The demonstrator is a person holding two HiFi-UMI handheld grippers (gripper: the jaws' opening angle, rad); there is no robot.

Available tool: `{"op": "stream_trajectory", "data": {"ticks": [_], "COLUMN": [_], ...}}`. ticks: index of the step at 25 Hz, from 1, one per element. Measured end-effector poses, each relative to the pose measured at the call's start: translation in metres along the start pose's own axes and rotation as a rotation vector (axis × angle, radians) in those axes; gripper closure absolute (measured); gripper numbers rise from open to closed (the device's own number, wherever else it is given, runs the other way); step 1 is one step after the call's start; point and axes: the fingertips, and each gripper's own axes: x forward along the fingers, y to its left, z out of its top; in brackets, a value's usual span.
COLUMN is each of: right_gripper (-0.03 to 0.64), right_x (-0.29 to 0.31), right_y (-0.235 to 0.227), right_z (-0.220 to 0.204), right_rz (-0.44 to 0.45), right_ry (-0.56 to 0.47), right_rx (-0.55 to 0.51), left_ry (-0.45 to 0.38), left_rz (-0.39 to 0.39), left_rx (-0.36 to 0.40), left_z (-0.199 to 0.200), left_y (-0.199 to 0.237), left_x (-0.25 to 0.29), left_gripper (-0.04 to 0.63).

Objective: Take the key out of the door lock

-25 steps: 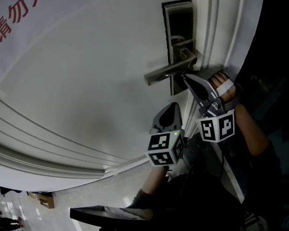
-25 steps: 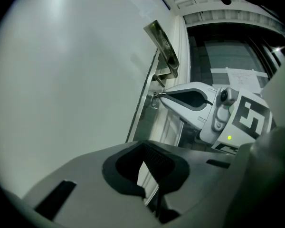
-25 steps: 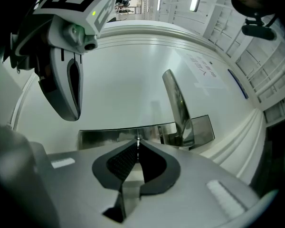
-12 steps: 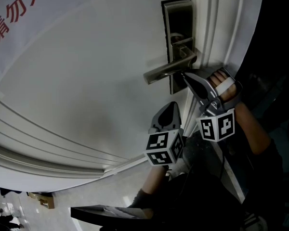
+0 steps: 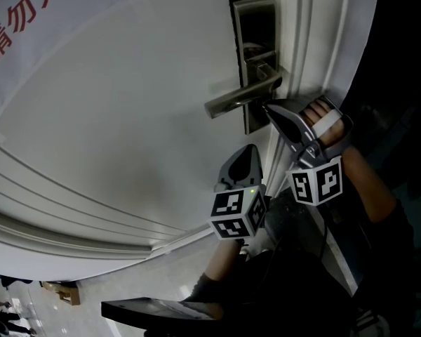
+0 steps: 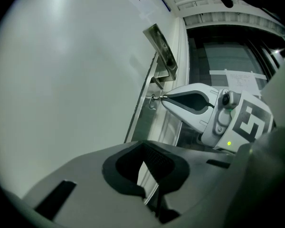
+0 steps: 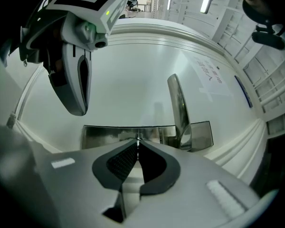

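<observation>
Two grippers are up at the door [image 5: 126, 132], but only one is working. The right gripper [image 7: 137, 141] has its jaws pinched tight on the key [image 6: 153, 100]. The key is still seated in the lock plate [image 5: 255, 55], at 6 o'clock from the lever [image 5: 242, 98] hub in the head view. The left gripper [image 5: 250, 152] has its jaws together with nothing between them. It is parked at 7 o'clock from the right gripper's tip and near the door, though we can't tell if it touches. We read the step as grip made, extraction not yet done. The next move calls for a straight pull along the key's own axis, away from the door. We should keep the pinch firm and add no twist, so the blade doesn't bind in the cylinder. The lever hangs close at 12 o'clock of the tips, so we should watch clearance on the way out. If the key resists, we would suspect it isn't turned to its release position. Against the earlier frames, very little differs. The right gripper holds the same spot and the same pinch, and the left stays parked. The lock plate and lever sit slightly further toward 11 o'clock in the head view. We can't say whether the head or the door shifted.
</observation>
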Motion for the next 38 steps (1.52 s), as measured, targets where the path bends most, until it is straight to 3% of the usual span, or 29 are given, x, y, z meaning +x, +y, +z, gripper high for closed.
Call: {"op": "stream_trajectory", "data": {"ticks": [38], "right_gripper": [0.606], "right_x": [-0.001], "right_y": [0.000], "right_z": [0.001], "right_rz": [-0.001], "right_ry": [0.019], "right_rx": [0.004], "left_ry": [0.001], "left_rz": [0.011], "left_rx": [0.002], "left_z": [-0.001], "left_y": [0.005], "left_x": [-0.012], "left_gripper": [0.595]}}
